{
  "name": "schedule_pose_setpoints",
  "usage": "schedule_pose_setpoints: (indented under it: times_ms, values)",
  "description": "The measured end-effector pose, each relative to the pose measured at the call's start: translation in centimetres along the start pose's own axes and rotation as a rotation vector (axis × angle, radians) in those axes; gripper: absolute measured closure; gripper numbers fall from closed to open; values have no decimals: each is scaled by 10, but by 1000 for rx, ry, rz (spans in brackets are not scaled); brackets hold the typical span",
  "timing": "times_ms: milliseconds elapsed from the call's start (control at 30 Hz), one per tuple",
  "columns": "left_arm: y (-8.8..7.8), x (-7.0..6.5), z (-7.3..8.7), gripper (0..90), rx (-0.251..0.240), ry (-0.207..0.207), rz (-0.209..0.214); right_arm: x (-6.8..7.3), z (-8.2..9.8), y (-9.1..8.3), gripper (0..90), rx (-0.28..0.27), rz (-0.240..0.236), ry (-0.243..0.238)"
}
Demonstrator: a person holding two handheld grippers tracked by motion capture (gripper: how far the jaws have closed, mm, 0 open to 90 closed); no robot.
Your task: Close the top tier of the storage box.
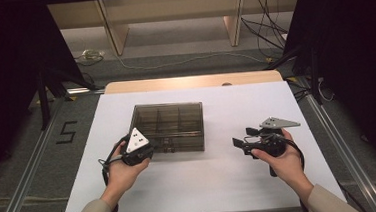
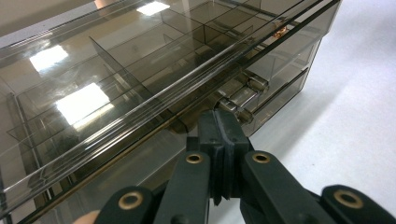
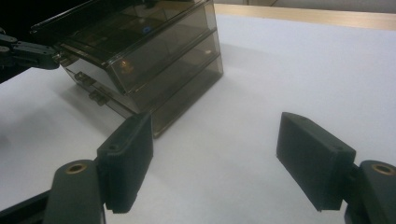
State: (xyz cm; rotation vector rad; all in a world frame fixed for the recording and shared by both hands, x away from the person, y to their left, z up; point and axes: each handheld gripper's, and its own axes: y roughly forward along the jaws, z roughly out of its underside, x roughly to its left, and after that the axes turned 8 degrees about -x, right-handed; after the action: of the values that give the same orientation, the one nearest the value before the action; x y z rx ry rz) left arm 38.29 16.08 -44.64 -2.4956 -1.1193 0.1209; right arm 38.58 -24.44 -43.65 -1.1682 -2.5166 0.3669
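A smoky, see-through plastic box (image 1: 170,125) with a closed lid and inner dividers sat near the middle of the white tabletop (image 1: 216,179). The dividers split its inside into several compartments, visible through the lid in the high view and the left gripper view. On its front wall, the side facing the person, were small latches (image 2: 243,95).

The left gripper (image 1: 138,148), held in the person's left hand (image 1: 123,173), was right at the box's front left corner. In the left gripper view its jaws were pressed fully together, their tips meeting just under the lid's front edge beside one of the latches. Whether anything thin was pinched between the tips could not be told; they looked closed on each other.

The right gripper (image 1: 244,144), held in the right hand (image 1: 283,164), sat apart from the box on its right, above bare tabletop, pointing left toward it. Its jaws stood wide open with nothing between them, as the right gripper view showed, with the box (image 3: 140,56) farther off at upper left and the left gripper's tip (image 3: 35,53) against the box's near corner.

Beyond the white sheet a strip of wooden edge (image 1: 194,81) showed, and cables (image 1: 183,61) lay on the floor behind it.
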Motion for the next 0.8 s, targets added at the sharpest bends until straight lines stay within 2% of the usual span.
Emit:
schedule_pose_setpoints:
  times_ms: [600, 800]
  values:
    - [4, 3, -1, 895, 5, -4, -8, 0, 0, 0, 281, 0, -1, 1]
    - [5, 3, 1, 894, 22, -4, -1, 0, 0, -1, 282, -2, -8, 1]
